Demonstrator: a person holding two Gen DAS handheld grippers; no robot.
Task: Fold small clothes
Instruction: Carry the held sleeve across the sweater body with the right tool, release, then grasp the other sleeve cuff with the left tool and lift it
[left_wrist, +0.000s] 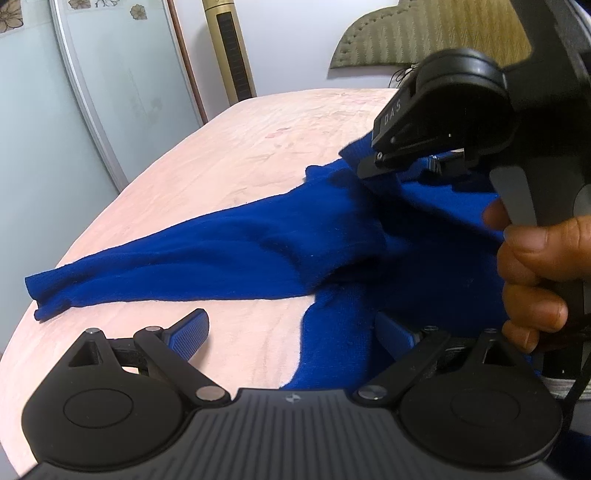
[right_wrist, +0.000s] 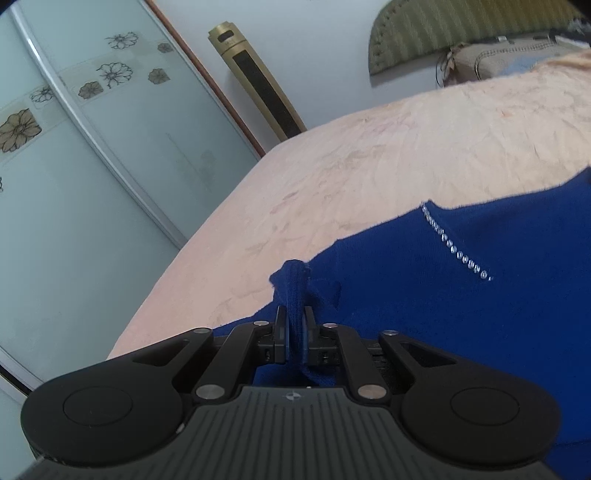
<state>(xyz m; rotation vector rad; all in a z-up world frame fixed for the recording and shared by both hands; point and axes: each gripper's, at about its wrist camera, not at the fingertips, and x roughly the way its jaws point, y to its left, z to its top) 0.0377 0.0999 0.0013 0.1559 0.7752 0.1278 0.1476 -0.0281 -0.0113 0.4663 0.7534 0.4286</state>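
My right gripper (right_wrist: 294, 332) pinches a shoulder fold of the soft blue knit sweater (left_wrist: 258, 243) on the pink bedspread (left_wrist: 221, 147); left gripper (left_wrist: 291, 332) spread, empty. Light, floppy, prob stretchy; I'd grab seams/cuffs

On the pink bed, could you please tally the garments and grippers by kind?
Blue sweater: 1
Grippers: 2, the left gripper open, the right gripper shut on the sweater
Total: 3, all over the bed
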